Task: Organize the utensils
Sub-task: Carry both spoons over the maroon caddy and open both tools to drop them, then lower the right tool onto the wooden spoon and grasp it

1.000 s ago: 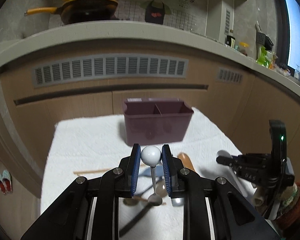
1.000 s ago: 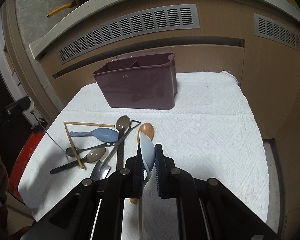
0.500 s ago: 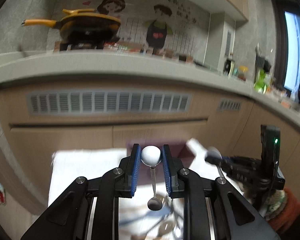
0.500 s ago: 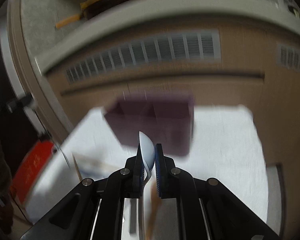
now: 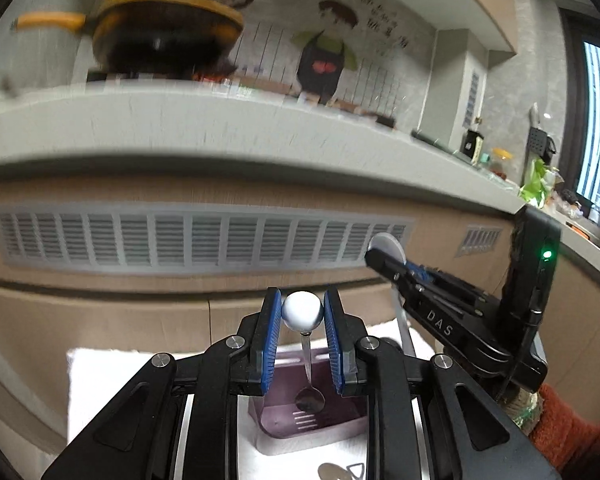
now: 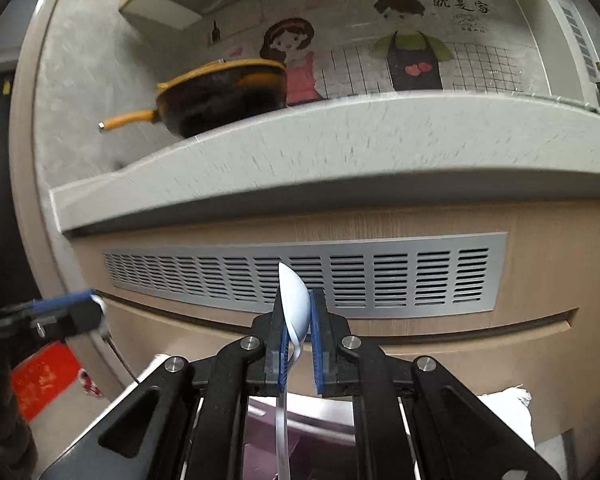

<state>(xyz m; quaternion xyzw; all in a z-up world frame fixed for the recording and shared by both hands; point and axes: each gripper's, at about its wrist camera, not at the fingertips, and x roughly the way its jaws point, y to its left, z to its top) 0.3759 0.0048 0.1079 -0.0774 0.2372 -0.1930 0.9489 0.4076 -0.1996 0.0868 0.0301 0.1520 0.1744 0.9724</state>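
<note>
My left gripper (image 5: 302, 316) is shut on the white ball end of a metal spoon (image 5: 302, 312), whose bowl hangs down over the purple utensil caddy (image 5: 284, 424) on the white cloth (image 5: 100, 384). My right gripper (image 6: 297, 312) is shut on a pale blue spoon (image 6: 294, 296), held by its bowl, with the handle hanging down toward the caddy (image 6: 320, 448). The right gripper also shows in the left wrist view (image 5: 380, 256), and the left gripper shows in the right wrist view (image 6: 96, 312). The utensils on the cloth are mostly hidden.
A wooden cabinet front with a grey vent grille (image 6: 300, 276) stands close behind the caddy, under a stone counter edge (image 6: 340, 152) carrying a yellow pan (image 6: 224, 96). A spoon tip (image 5: 330, 472) lies on the cloth at the bottom of the left wrist view.
Both grippers have lifted with their spoons and moved forward over the caddy. The views have tilted up, so the loose utensils on the cloth have dropped out of sight.
</note>
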